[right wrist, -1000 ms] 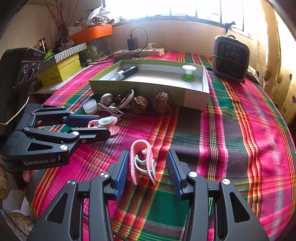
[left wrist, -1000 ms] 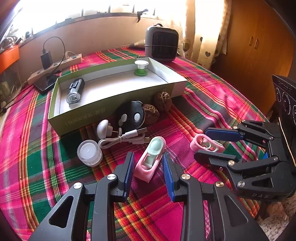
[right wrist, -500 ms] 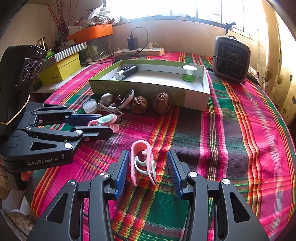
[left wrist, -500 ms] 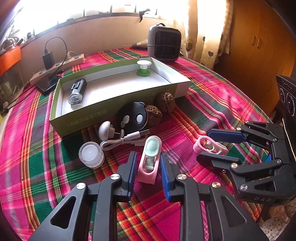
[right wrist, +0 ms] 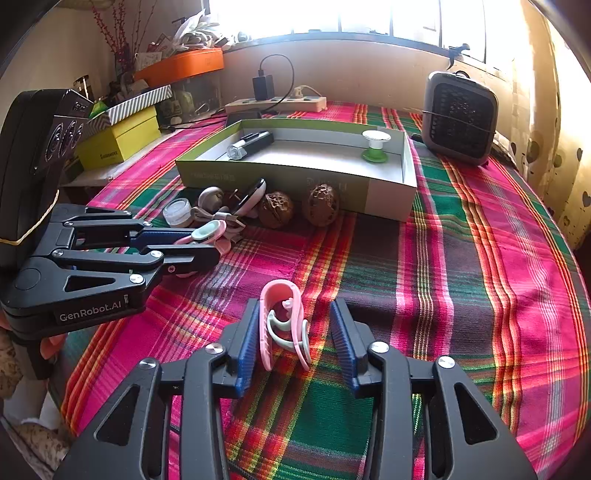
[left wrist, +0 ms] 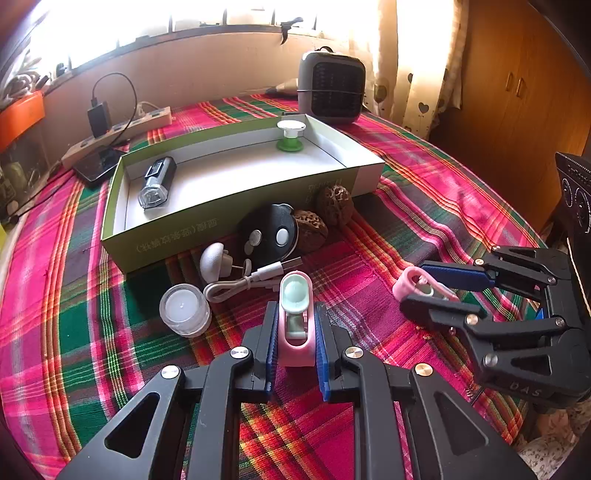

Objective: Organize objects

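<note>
Bright daylight enters through the window (right wrist: 332,14) above a beige wall (right wrist: 369,70). Heart-patterned curtain (left wrist: 417,55) hangs beside a wooden cupboard (left wrist: 517,92).

The print on the green box (left wrist: 236,218) shows mirrored in the left wrist view and is too small to read properly. From the right wrist view the pink clip (right wrist: 207,232) in the left tool (right wrist: 199,245) is mostly hidden behind the black fingers, so no clue how the pads sit on it there. The black remote (right wrist: 253,195) is half buried behind the cable bundle (right wrist: 218,218). Window (left wrist: 184,22) is totally blown out. Stuff on the orange shelf (right wrist: 181,66) is a blurry jumble. Both tool bodies get cut off at the bottom edge.
</note>
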`<state>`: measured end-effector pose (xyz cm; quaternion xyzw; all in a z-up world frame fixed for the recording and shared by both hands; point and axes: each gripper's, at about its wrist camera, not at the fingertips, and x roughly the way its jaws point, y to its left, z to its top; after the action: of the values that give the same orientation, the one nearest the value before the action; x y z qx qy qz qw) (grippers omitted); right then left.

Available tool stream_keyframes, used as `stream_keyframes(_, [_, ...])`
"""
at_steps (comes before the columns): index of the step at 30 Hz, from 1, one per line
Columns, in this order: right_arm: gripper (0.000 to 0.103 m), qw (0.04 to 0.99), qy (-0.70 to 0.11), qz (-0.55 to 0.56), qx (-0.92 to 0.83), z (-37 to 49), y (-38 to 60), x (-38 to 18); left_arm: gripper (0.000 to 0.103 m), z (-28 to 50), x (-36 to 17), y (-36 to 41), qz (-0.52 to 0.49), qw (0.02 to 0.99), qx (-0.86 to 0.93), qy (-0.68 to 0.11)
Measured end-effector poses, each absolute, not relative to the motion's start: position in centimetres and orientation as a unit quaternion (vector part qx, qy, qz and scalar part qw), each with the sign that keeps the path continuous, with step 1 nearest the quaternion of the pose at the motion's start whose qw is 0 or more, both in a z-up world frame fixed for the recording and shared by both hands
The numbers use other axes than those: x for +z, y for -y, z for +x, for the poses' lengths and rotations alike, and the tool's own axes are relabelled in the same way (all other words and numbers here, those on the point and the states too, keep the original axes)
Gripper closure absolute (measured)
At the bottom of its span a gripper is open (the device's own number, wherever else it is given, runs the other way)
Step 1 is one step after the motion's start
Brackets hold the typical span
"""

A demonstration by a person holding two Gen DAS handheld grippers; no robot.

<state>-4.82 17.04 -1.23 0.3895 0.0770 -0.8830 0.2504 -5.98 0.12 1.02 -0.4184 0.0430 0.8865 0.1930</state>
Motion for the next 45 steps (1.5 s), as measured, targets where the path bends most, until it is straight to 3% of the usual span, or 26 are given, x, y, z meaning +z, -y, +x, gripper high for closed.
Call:
stream_keyframes(12, [0.079,0.249,-0.076,0.39,-0.883,-4.8,-17.1,-1.2,0.087,-6.0,1.0,-0.1,-0.418,0.192,0.887,-0.044])
stream_keyframes(45, [0.079,0.253,-0.066,0.377,-0.889,-6.3,-17.1,1.0,0.087,-6.2,3.6,0.2,-0.403,0.195,0.894,-0.032])
